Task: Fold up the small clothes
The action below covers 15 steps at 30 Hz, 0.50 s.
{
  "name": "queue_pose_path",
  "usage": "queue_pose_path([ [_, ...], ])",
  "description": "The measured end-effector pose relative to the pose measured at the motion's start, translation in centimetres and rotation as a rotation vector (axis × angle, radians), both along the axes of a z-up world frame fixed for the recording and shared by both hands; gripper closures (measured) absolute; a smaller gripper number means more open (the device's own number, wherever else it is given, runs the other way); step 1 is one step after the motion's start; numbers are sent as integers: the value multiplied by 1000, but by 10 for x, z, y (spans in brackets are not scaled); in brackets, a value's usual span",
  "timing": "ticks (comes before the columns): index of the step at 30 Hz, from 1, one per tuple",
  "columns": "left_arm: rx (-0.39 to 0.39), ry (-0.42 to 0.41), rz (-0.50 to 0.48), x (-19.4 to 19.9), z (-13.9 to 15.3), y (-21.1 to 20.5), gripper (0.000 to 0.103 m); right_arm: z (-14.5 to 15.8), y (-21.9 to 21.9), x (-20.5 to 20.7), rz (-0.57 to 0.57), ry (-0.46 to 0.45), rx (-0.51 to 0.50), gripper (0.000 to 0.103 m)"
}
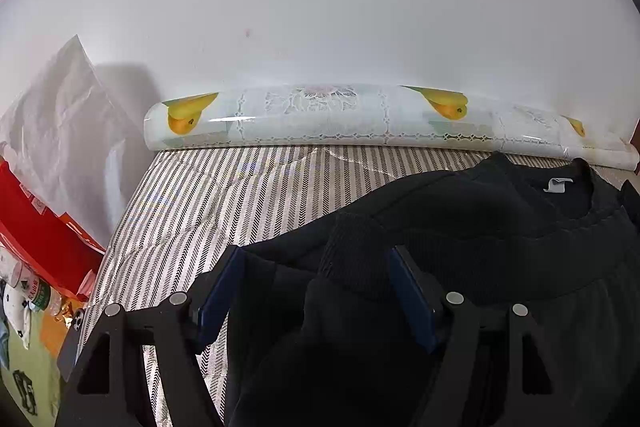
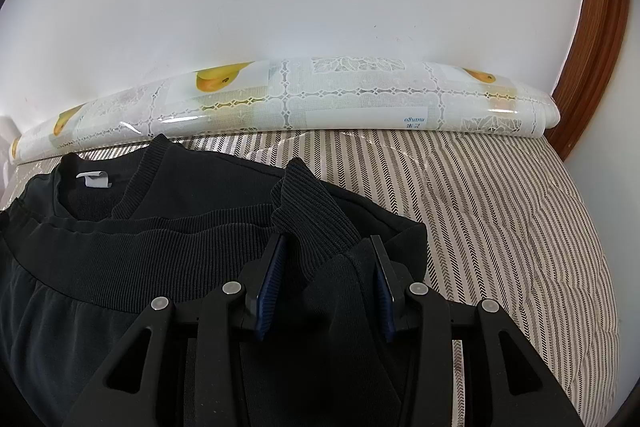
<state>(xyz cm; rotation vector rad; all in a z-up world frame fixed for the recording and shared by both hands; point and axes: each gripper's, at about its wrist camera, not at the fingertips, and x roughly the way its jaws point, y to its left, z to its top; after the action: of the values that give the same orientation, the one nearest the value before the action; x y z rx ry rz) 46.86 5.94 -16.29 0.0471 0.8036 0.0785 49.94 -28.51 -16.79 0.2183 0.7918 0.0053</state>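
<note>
A black sweatshirt (image 1: 500,227) lies on the striped table cover (image 1: 224,195), its ribbed hem folded up near the collar with a white neck tag (image 1: 558,183). My left gripper (image 1: 316,259) is open, its blue pads either side of a sleeve and ribbed cuff (image 1: 352,247). In the right wrist view the sweatshirt (image 2: 140,247) fills the lower left, tag (image 2: 94,179) at the collar. My right gripper (image 2: 328,247) is open, its jaws apart around the other ribbed cuff (image 2: 312,211).
A rolled plastic tablecloth with mango prints (image 1: 360,115) lies along the white wall at the table's far edge, also in the right wrist view (image 2: 320,99). A red box (image 1: 44,227), white bag (image 1: 60,123) and bottles sit left. A wooden frame (image 2: 596,47) stands right.
</note>
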Motion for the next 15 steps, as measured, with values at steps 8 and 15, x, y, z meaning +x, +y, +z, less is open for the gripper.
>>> queue_pose_path([
  [8, -1, -8, -7, 0, 1, -1, 31, 0, 0, -1, -2, -1, -4, 62],
  [15, -12, -15, -14, -2, 2, -1, 31, 2, 1, -2, -4, -2, -11, 61],
])
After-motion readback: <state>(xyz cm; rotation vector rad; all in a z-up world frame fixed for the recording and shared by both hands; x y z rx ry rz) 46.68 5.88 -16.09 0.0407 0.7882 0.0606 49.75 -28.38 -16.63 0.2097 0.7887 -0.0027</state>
